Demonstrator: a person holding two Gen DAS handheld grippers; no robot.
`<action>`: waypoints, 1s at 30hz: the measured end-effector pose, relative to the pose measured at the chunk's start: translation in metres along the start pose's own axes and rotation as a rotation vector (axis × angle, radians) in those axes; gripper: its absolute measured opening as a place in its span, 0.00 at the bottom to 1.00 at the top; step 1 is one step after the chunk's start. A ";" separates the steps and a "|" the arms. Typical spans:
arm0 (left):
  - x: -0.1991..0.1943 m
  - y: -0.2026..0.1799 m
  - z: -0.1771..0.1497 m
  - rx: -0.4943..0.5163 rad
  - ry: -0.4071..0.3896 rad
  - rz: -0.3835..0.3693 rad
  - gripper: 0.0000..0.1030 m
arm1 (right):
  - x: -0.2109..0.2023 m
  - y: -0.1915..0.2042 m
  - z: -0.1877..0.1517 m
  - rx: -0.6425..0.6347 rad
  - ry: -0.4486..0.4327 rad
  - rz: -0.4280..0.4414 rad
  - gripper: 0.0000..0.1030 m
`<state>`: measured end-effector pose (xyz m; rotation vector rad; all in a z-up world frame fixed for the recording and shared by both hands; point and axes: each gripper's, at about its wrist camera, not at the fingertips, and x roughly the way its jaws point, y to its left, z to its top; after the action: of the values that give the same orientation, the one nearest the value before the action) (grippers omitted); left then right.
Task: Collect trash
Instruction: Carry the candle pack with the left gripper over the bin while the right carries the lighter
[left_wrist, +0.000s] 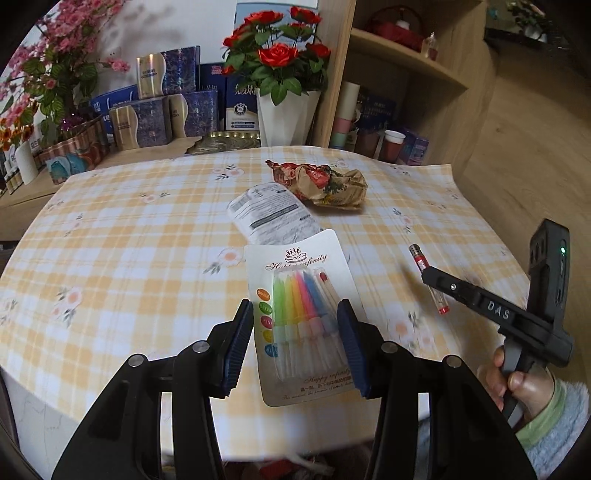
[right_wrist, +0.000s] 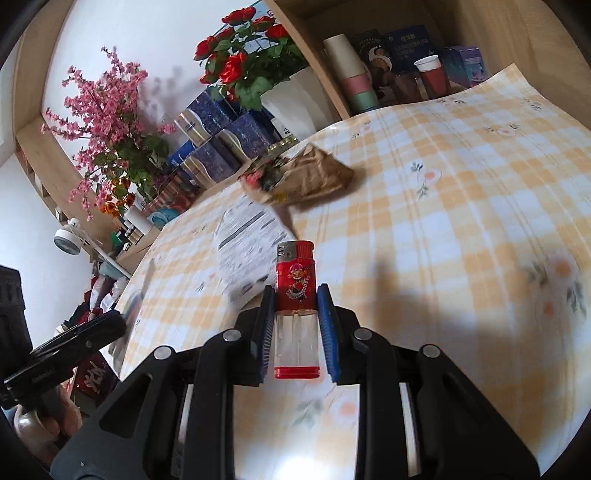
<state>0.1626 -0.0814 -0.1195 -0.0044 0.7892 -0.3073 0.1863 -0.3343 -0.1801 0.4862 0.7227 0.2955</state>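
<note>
One candle pack (left_wrist: 303, 317), one lighter (right_wrist: 296, 295), one crumpled wrapper (left_wrist: 328, 182), one printed pouch (left_wrist: 269, 216) (two hand-held grippers).

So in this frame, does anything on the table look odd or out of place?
Only the trash stands out: a crumpled floral paper wrapper at the far side of the checked tablecloth, with a white printed packet lying askew beside it. The left gripper holds a candle pack, the right gripper a lighter.

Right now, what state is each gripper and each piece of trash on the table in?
left gripper: shut on the candle pack
candle pack: held, sealed, candles inside
right gripper: shut on the lighter
lighter: held lengthwise between the pads, clear tank looks empty
crumpled wrapper: lying loose on the tablecloth
printed white bag: lying flat, untouched
</note>
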 end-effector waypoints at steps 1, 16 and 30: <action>-0.008 0.002 -0.006 0.007 -0.003 -0.006 0.45 | -0.007 0.008 -0.007 -0.002 -0.002 0.004 0.26; -0.065 0.005 -0.148 0.222 0.101 -0.125 0.34 | -0.087 0.089 -0.104 -0.169 0.035 -0.076 0.26; -0.007 0.026 -0.179 0.029 0.254 -0.232 0.38 | -0.085 0.090 -0.133 -0.197 0.123 -0.137 0.26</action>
<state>0.0397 -0.0347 -0.2446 -0.0306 1.0390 -0.5465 0.0248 -0.2512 -0.1721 0.2315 0.8331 0.2662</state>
